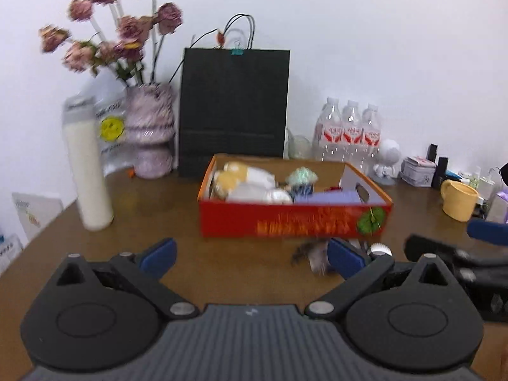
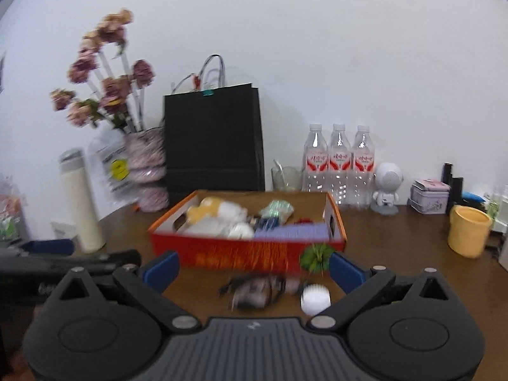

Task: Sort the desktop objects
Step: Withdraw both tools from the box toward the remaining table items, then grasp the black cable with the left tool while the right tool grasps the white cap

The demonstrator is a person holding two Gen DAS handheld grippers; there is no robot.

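Observation:
A red cardboard box (image 1: 285, 222) stands mid-table, filled with plush toys, a purple packet and other small items; it also shows in the right wrist view (image 2: 241, 255). In front of it lie a blurred dark bundle (image 2: 254, 290) and a white ribbed round cap (image 2: 315, 298); the bundle also shows in the left wrist view (image 1: 312, 254). My left gripper (image 1: 250, 255) is open and empty, above the table before the box. My right gripper (image 2: 254, 270) is open and empty, its fingers either side of the bundle and cap.
Along the wall stand a white tall bottle (image 1: 87, 171), a flower vase (image 1: 150, 133), a black paper bag (image 1: 233, 108), three water bottles (image 2: 338, 166), a white robot figure (image 2: 387, 187), a small tin (image 2: 428, 195) and a yellow mug (image 2: 468, 235).

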